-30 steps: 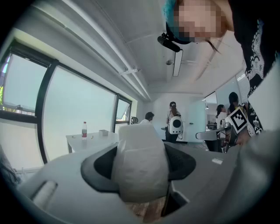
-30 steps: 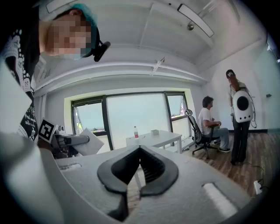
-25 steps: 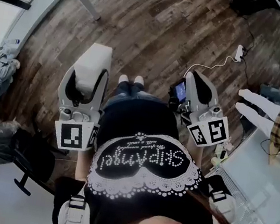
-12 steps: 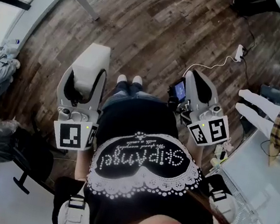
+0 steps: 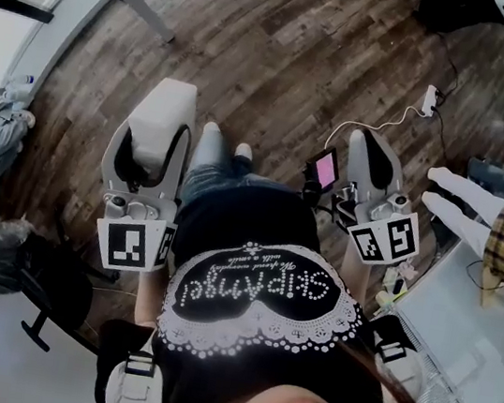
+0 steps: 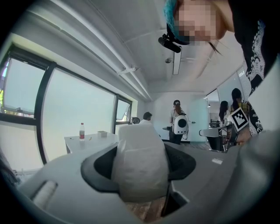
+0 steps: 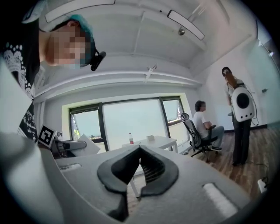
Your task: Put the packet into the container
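A white packet (image 5: 165,110) sticks out past the tips of my left gripper (image 5: 155,138), which is shut on it. In the left gripper view the packet (image 6: 141,161) fills the gap between the dark jaws and stands upright. My right gripper (image 5: 374,158) is held at waist height over the wooden floor. Seen in the right gripper view, the right gripper (image 7: 140,151) has its jaws closed tip to tip with nothing between them. No container shows in any view.
A white cable and plug (image 5: 429,97) lie on the floor ahead. Another person's white-gloved hands (image 5: 461,199) reach in at the right, above a pale table (image 5: 482,337). A black chair (image 5: 27,274) stands at my left. A white table with a bottle (image 6: 82,131) and other people stand farther off.
My right gripper has shifted a little to the right and forward. The feet below have stepped forward. The left gripper with the packet has hardly moved.
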Demonstrator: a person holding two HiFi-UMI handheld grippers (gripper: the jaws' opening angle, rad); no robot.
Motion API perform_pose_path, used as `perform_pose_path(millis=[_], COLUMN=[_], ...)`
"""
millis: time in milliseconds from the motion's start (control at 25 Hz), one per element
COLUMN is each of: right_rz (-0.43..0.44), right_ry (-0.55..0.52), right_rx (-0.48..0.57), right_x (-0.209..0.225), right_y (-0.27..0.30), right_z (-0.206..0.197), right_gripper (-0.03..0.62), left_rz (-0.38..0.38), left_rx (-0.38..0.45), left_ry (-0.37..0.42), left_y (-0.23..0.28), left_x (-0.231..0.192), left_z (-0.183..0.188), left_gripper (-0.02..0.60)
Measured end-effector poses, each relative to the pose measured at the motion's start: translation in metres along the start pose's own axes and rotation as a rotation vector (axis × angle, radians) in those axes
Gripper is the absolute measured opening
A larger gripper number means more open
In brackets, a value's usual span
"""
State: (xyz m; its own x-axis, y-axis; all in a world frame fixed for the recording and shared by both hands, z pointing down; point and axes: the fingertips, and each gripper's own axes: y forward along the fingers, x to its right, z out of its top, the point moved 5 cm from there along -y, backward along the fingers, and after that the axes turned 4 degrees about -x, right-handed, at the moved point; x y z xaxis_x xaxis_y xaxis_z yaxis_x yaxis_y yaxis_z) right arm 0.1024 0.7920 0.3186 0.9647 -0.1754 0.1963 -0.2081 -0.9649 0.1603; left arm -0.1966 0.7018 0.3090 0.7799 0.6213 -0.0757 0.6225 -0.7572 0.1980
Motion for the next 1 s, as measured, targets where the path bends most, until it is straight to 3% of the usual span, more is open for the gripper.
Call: perform_pose_path(millis=[440, 560, 1000], right_rz=[0.081, 0.087, 0.096], right_ry=[0.020, 0.010, 0.019], right_rx=[-0.026, -0.027, -0.030], right_x=[-0.026, -0.034, -0.042], right_y=[0.106, 0.128, 0.198], right_z=[0.015, 0.019, 0.025], right_gripper=[0.000, 0.000, 0.000], left_rz=[-0.021, -0.051, -0.040], left_rx=[-0.001, -0.002, -0.008], left_ry=[0.012, 0.025, 0.011], left_y=[0.069, 0.081, 0.115], left_x=[-0.058, -0.070, -0.126], left_z=[0.019, 0.022, 0.032], left_gripper=[0.281, 0.281, 0.281])
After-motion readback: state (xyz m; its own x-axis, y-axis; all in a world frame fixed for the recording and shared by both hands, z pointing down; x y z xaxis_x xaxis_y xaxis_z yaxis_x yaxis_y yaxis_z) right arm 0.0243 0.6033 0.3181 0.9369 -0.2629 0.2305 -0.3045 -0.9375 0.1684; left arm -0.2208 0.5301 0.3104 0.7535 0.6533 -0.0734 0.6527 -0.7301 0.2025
